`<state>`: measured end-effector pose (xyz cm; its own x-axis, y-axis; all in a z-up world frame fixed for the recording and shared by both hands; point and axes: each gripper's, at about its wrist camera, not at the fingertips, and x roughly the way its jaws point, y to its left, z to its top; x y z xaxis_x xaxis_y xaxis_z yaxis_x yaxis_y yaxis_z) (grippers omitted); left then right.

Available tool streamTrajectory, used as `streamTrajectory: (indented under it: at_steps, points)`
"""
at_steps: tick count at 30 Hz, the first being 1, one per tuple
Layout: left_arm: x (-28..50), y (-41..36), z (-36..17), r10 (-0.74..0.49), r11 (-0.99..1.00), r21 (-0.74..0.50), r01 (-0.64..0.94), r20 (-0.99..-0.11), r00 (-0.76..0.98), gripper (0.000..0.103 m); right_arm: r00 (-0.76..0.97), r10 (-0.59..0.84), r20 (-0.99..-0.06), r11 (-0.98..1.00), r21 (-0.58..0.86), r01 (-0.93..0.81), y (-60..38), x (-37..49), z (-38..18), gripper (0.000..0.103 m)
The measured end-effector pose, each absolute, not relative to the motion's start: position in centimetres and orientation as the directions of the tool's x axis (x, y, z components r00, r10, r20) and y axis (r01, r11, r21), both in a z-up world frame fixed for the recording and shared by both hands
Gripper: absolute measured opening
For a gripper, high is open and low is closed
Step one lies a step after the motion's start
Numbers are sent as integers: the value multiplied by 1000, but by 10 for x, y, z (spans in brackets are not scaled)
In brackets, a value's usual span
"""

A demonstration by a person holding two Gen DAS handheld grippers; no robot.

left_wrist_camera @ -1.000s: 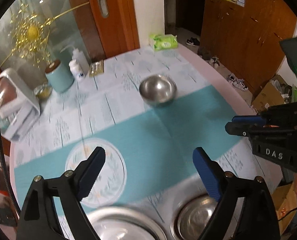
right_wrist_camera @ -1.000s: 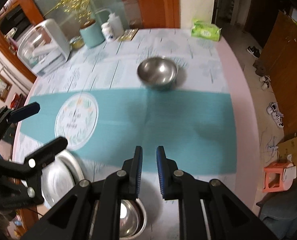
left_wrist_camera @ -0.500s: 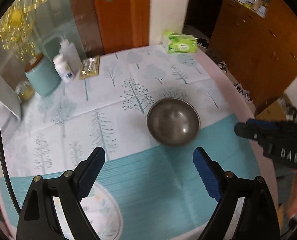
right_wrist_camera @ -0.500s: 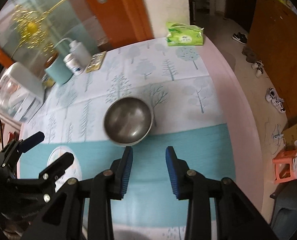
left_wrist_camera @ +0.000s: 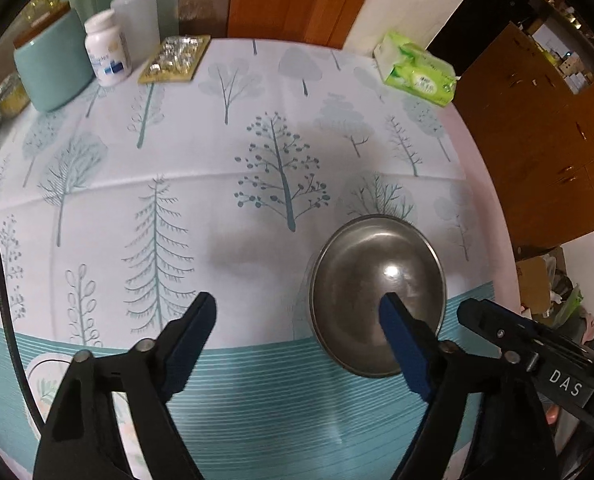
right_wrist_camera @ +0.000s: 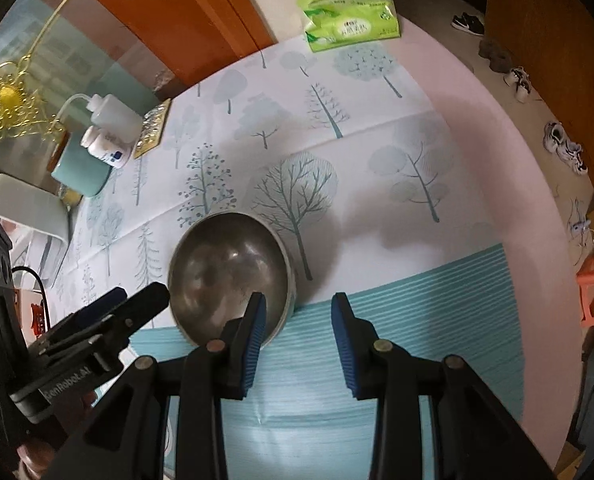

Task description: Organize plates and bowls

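Steel bowl on the tablecloth

A round, dull-polished steel bowl (left_wrist_camera: pixel 377 292) is seen upright and empty, set where the tree-printed white cloth meets the teal striped band, at about four o'clock in the left wrist view, eight o'clock in the right.

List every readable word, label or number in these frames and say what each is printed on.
"DAS": on the right gripper's body, left wrist view.
"GenRobot.AI": on the left gripper's body, right wrist view; first letter partly hidden.
White pill bottle: blue label print, too blurred to read.
Green tissue pack: print too small to read.
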<state>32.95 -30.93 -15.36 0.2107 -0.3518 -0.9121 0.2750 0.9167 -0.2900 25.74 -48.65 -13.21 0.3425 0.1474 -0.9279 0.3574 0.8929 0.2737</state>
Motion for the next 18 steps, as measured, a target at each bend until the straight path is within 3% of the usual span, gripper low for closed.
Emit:
streamTrajectory:
  at_steps: [5,9,12,13,18]
  points:
    - [334,-314,-169,-358,912,-305,275,-918,172,59,323,152,-934,888,273,370,-485,263,-144,34]
    - [336,-318,-177,-359,911,-308,274,-920,159,47,306,165,-937,883,279,377,-484,269,-154,19]
    - [338,-323,-180,-365,905,-314,286,-920,145,24,297,179,-938,881,287,375,-482,272,-160,11]
    - [338,-324,-181,-368,902,-317,295,-919,140,9,297,188,-936,880,295,373,-481,272,-161,7]
    - [327,-327,-172,-342,895,-274,351,-928,148,6,300,176,-937,890,282,359,-476,267,-155,7]
